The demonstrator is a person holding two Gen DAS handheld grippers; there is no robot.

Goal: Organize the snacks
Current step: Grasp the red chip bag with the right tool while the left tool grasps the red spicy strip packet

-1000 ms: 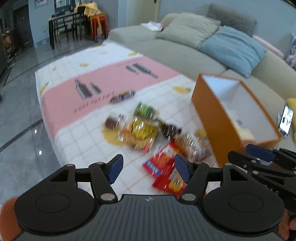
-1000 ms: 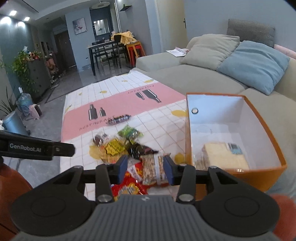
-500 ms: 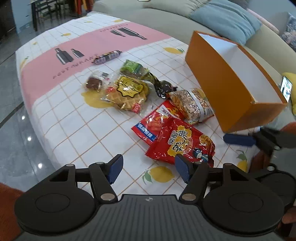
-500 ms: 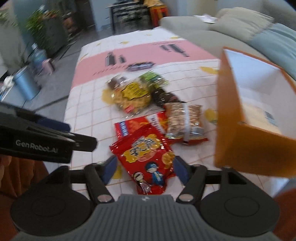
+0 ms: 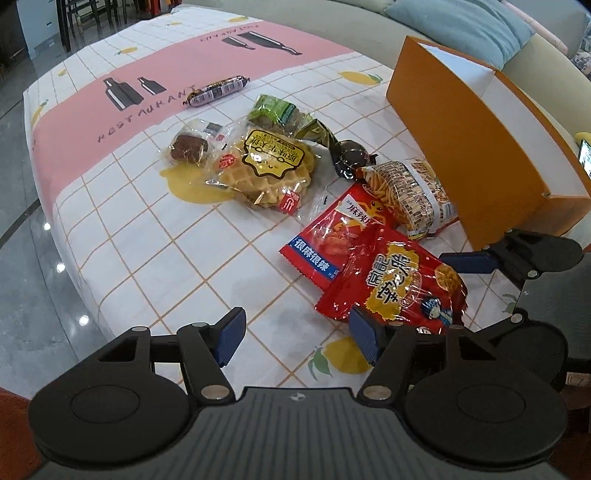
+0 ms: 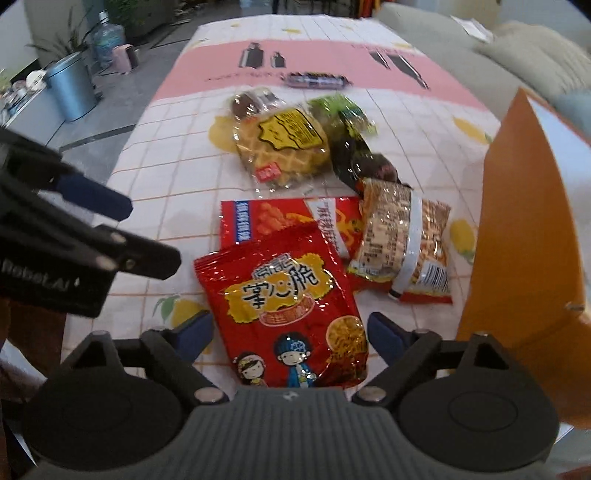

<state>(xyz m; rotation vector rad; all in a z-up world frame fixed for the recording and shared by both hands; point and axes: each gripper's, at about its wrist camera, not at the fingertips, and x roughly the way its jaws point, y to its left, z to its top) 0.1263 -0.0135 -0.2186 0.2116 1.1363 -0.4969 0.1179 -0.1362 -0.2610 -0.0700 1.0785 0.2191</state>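
Several snack packs lie on the checked tablecloth (image 5: pixel 155 243). Nearest is a red crisp bag with cartoon children (image 6: pixel 291 310), also in the left wrist view (image 5: pixel 399 288). My right gripper (image 6: pixel 290 332) is open, with its fingers either side of this bag's near end. My left gripper (image 5: pixel 295 334) is open and empty, low over the cloth just left of the bag. Behind lie a red-and-blue spicy pack (image 5: pixel 332 229), a noodle-snack pack (image 5: pixel 410 195), a waffle pack (image 5: pixel 266 166), a brownie (image 5: pixel 188 147), a green pack (image 5: pixel 277 112), a dark wrapped sweet (image 5: pixel 347 158) and a sausage stick (image 5: pixel 218 90).
An open orange box (image 5: pixel 469 147) with a white inside stands at the right of the snacks, close to the noodle pack. A sofa with cushions (image 5: pixel 461 22) runs behind the table. The table's left edge drops to a grey tiled floor (image 5: pixel 33 295). A metal bin (image 6: pixel 74 88) stands on the floor.
Both grippers have dropped lower and closer to the snacks. The right gripper has come round the near end of the red crisp bag. Both stay open.
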